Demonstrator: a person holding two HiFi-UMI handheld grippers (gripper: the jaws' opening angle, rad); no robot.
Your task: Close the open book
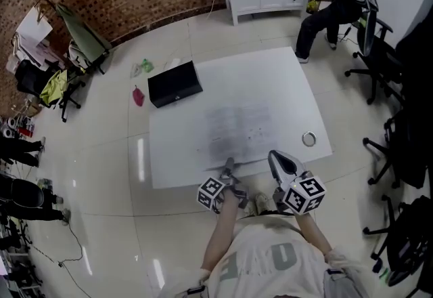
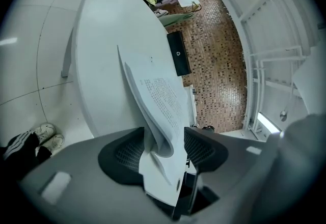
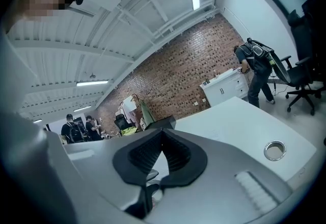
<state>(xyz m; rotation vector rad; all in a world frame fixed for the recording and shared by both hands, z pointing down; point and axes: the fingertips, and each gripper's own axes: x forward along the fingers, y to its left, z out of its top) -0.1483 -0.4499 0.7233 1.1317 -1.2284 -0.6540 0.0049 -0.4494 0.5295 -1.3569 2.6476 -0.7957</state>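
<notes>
Left gripper view: the left gripper [image 2: 163, 139] is wide open, book [image 2: 162, 96] pages between its jaws, maybe brushing one; right gripper [image 3: 162, 134] closed, empty.

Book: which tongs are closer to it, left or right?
Left. The left tongs have the book pages between their open jaws. The right tongs are shut and empty, off to the book's right side.

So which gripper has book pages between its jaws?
The left gripper: book pages run between its parted jaws; the right gripper has shut, empty jaws.
</notes>
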